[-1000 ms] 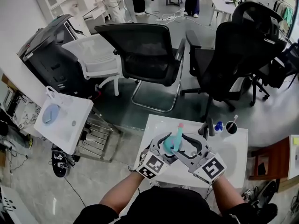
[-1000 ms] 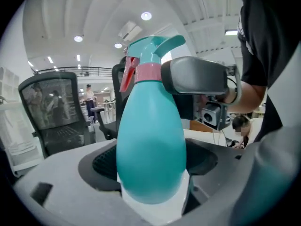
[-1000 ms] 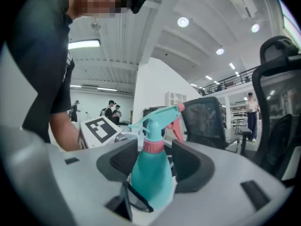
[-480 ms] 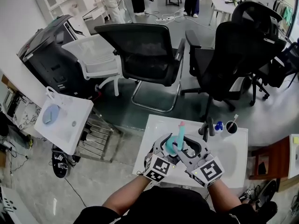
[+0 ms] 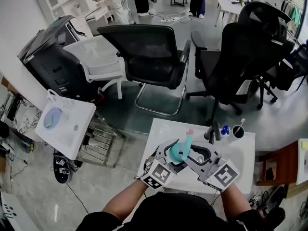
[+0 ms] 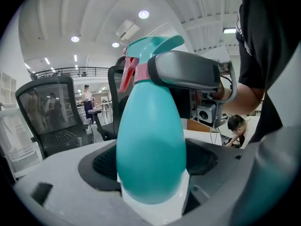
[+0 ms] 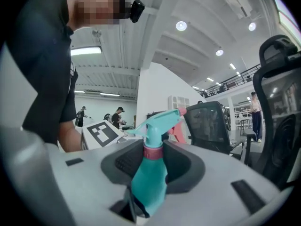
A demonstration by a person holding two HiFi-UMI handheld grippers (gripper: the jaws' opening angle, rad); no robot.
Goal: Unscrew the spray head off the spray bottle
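One teal spray bottle (image 5: 177,153) is being held upright over the white tabletop (image 5: 238,160), its spray head (image 7: 157,121) pointing away from the person and its base hiding behind two grippers, the left gripper (image 6: 151,173) clenching its jaws on the body while the right gripper (image 7: 153,152), jaws just closing, is gripping the pink collar.

white table (image 5: 243,160): bare top across right and near-right part, free passage there. spray bottle (image 5: 183,147) over left-middle, blocks that side. far edge crowded toward right: dark object (image 5: 213,131), small blue object (image 5: 225,129), cup (image 5: 238,131) with stick, close together. beyond far edge: black mesh chair (image 5: 149,57) left, black office chair (image 5: 240,61) right, open floor between. metal rack (image 5: 98,138) stands left of table.
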